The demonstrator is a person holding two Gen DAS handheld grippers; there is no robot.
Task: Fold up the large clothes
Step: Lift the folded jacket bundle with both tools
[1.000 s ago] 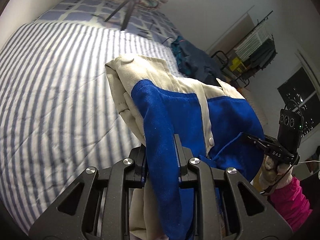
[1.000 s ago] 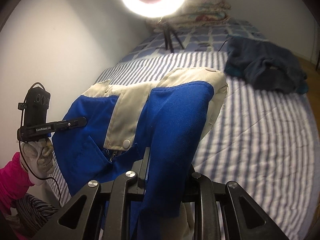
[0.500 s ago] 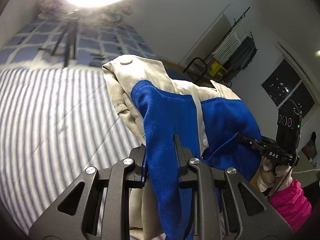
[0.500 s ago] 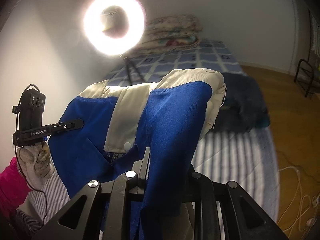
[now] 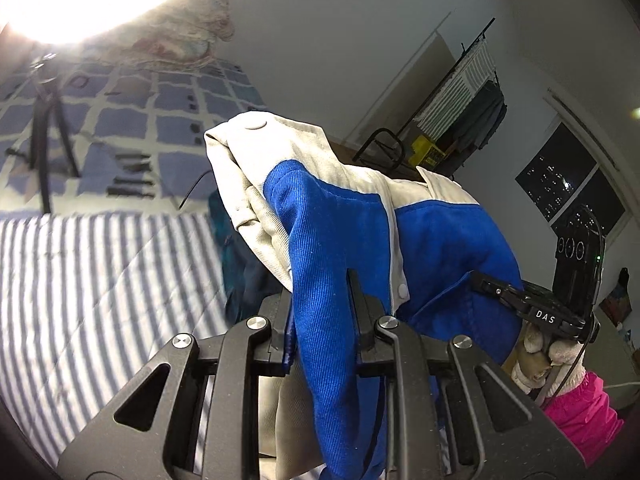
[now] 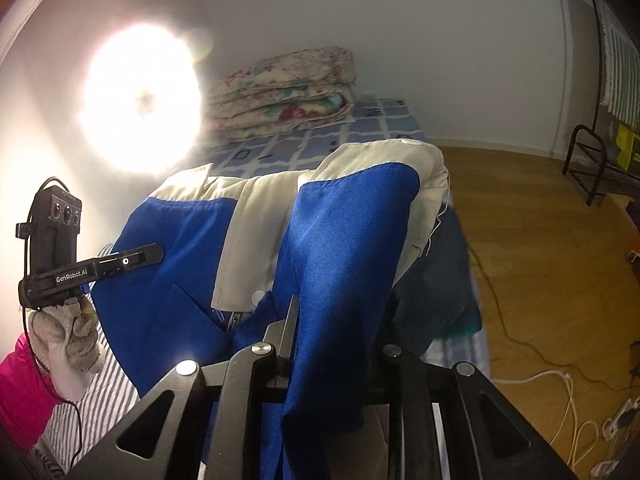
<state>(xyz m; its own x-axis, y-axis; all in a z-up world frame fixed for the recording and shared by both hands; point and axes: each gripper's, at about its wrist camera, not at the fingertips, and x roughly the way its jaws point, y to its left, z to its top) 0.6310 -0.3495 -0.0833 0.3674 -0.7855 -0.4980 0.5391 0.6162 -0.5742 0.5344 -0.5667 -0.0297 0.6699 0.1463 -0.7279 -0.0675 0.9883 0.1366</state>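
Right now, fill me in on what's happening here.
A person holds tongs in each gloved hand, folding a blue and cream jacket. The left tongs and the right tongs are each shut on a fold of it, holding it up above the striped bed. A dark garment lies on the bed behind it.

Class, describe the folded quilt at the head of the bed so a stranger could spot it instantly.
Start at the bed against the white wall. At its far end, right of the glaring ring light, sits the folded quilt. It alone is floral and stacked in layers.
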